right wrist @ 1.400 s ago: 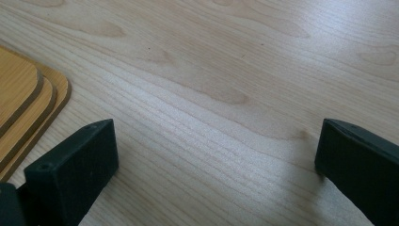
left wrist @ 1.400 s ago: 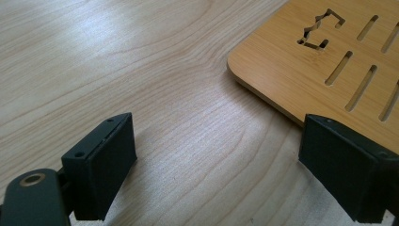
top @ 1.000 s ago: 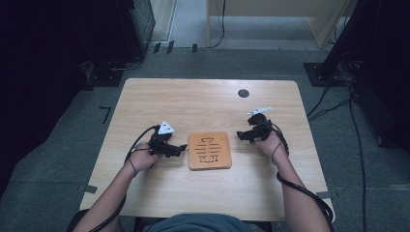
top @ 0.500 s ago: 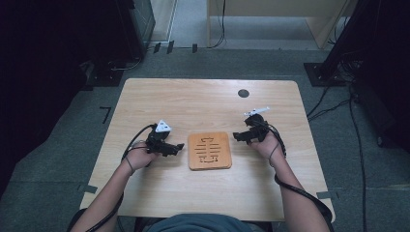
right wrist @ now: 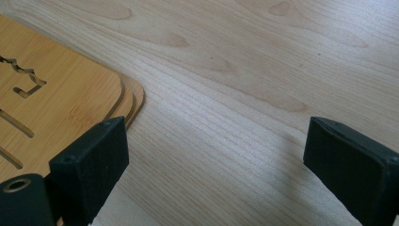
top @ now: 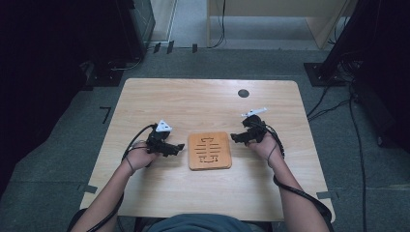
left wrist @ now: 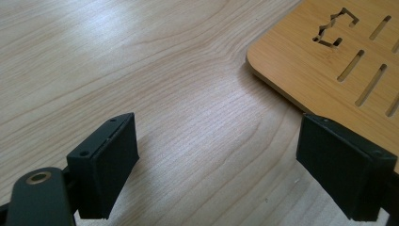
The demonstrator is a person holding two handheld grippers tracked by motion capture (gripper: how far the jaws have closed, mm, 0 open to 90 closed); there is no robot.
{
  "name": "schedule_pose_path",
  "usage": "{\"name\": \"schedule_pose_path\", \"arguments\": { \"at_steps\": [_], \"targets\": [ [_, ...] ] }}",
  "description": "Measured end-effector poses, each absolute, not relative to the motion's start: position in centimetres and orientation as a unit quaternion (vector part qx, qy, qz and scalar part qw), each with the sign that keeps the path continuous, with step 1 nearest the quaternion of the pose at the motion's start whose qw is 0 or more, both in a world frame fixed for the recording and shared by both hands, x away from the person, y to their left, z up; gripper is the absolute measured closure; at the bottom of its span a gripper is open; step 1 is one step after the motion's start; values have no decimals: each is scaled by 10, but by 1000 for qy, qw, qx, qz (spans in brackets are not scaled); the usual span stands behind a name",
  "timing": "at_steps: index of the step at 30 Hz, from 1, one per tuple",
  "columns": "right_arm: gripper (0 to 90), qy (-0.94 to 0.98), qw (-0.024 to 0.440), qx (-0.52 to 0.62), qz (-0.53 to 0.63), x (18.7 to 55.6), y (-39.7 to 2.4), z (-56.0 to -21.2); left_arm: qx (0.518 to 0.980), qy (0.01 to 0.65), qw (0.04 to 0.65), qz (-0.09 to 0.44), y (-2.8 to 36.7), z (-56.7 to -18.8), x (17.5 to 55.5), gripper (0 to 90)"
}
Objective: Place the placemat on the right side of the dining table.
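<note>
Your left gripper (top: 180, 147) has its jaws spread wide with nothing between them but bare table (top: 203, 104); the same holds for your right gripper (top: 234, 138), jaws wide and empty. Both point inward at the slotted wooden board (top: 209, 150), which lies flat on the table between them, near the centre. In the right gripper view the board (right wrist: 56, 108) appears as stacked layers, edges slightly offset. The left gripper sits just beside the board's left edge, the right gripper just beside its far right corner. A dark round spot (top: 243, 93) marks the table's far side.

Place: a lab or test room is suggested.
Evidence: a bare wooden table (top: 203, 101), cables (top: 333, 92) trailed over grey carpet (top: 58, 145), dark equipment racks (top: 140, 24).
</note>
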State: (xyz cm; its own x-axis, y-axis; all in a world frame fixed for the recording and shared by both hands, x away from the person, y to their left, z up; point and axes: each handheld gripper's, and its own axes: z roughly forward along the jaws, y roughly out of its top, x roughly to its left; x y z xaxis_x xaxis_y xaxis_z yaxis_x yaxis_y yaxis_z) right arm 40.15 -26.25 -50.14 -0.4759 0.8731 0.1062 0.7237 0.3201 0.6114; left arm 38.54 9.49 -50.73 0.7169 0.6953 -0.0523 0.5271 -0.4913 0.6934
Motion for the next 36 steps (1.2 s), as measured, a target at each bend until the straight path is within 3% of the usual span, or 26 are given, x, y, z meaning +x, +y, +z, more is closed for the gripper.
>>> {"name": "schedule_pose_path", "arguments": {
  "at_steps": [36],
  "targets": [
    [71,827,114,462,301,397,-241,-506,855,352,360,125,94,-506,383,124]
  ]
}}
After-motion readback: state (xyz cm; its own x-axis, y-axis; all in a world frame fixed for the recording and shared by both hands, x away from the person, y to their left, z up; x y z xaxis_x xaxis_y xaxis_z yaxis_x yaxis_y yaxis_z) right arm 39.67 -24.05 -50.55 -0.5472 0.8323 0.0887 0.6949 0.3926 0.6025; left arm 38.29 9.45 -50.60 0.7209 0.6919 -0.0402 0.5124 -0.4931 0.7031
